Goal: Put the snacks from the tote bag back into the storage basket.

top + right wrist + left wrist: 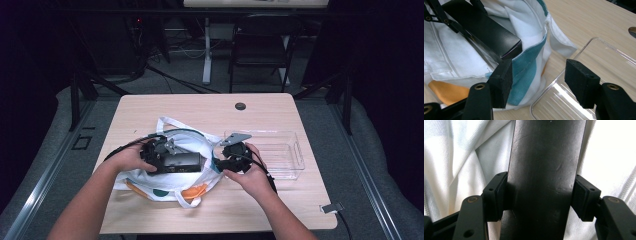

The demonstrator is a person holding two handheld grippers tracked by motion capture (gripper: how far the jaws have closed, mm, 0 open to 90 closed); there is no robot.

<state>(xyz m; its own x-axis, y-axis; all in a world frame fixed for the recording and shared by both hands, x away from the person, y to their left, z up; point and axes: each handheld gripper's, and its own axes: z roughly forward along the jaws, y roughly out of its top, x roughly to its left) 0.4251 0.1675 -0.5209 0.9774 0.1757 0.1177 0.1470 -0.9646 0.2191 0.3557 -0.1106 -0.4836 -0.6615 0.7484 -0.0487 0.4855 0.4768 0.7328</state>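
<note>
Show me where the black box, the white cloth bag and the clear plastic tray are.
black box (pixel 181 161), high view, its top face
white cloth bag (pixel 529 68), right gripper view, teal band at its rim
clear plastic tray (pixel 285 150), high view, its bare floor

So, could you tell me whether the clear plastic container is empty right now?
Empty: the clear container shows just its ribbed bottom; the black box is over the white bag.

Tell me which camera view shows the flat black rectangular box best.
The right gripper view: the flat black rectangular box shows its top, end and edges over the white cloth bag. The left gripper view shows only its scuffed face between the left gripper pads. The high view shows it small.
</note>
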